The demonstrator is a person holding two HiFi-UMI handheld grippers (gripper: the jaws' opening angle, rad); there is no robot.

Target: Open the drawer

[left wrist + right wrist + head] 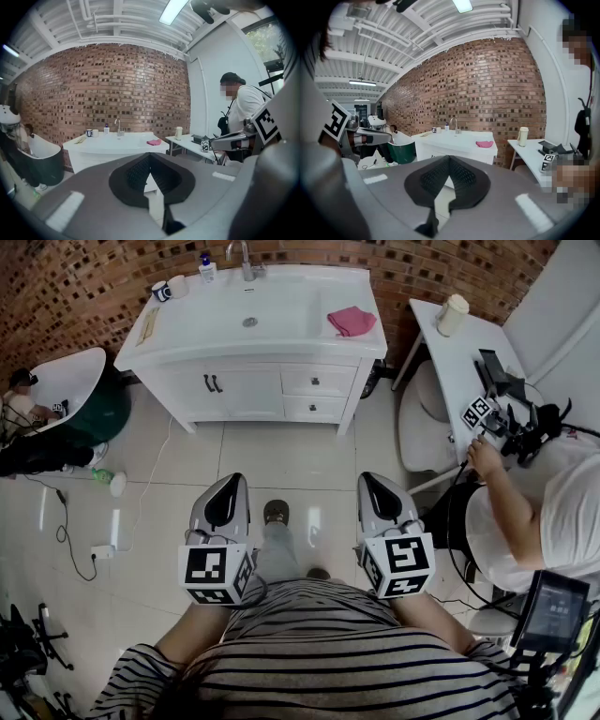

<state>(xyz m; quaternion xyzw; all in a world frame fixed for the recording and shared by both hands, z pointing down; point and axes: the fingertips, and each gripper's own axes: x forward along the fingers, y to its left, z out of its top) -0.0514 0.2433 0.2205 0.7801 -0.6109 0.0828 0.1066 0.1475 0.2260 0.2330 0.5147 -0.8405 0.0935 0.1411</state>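
A red-brown brick wall is being seen closing the room's far side. The pale glossy tiled floor is being lit by a long fluorescent ceiling lamp. A white rectangular worktop is being kept beside the plain white wall.

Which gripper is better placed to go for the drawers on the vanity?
Right, probably. The right gripper lines up nearer the drawers, on the right half of the vanity; the left gripper faces the doors. Both are far off, jaws shut.
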